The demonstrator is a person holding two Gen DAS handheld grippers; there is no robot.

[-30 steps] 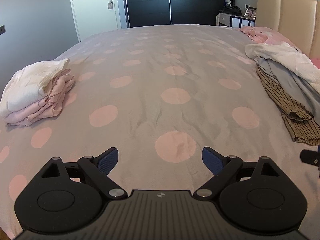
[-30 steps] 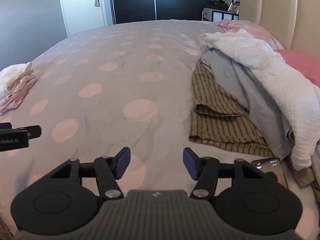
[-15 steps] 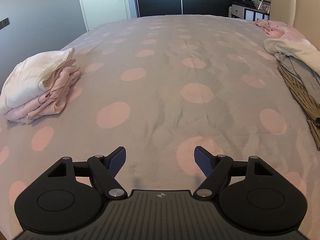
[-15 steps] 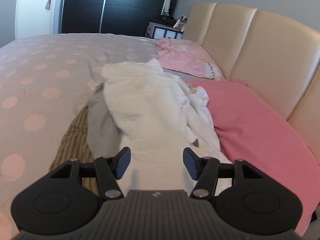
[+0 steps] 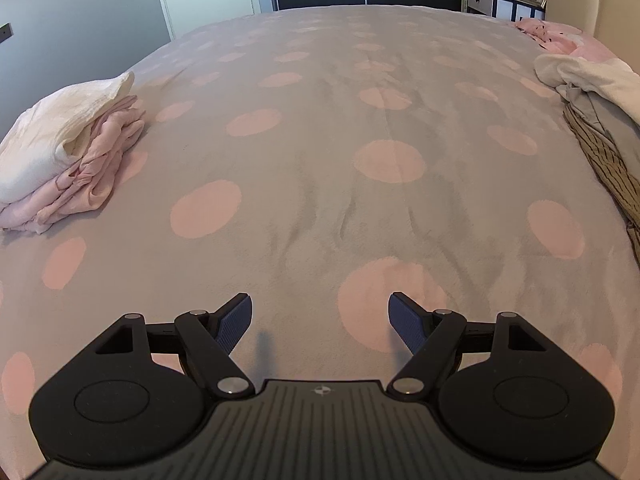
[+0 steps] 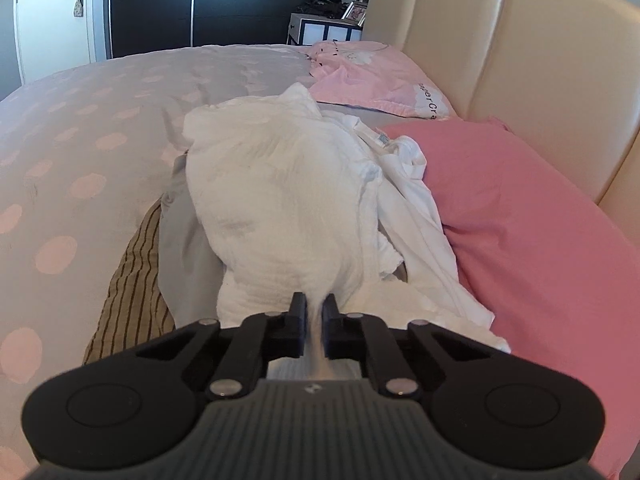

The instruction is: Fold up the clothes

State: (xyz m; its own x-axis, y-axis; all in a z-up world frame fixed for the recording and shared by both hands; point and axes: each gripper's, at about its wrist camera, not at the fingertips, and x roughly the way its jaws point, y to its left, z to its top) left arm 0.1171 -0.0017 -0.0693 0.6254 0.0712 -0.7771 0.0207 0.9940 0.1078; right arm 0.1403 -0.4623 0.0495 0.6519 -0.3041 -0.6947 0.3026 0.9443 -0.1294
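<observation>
Two folded garments (image 5: 68, 148) lie stacked; beside the pillow (image 6: 532, 232), the right gripper (image 6: 314, 312) is closing on the white garment (image 6: 280, 184) atop the pile; the left gripper (image 5: 320, 320) gapes empty.

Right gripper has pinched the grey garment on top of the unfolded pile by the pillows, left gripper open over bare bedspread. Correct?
Not quite. The right gripper is closing on the white garment, which lies on top of the pile; the grey garment sits beneath it, as the right wrist view shows. The left gripper is open over the bedspread.
</observation>
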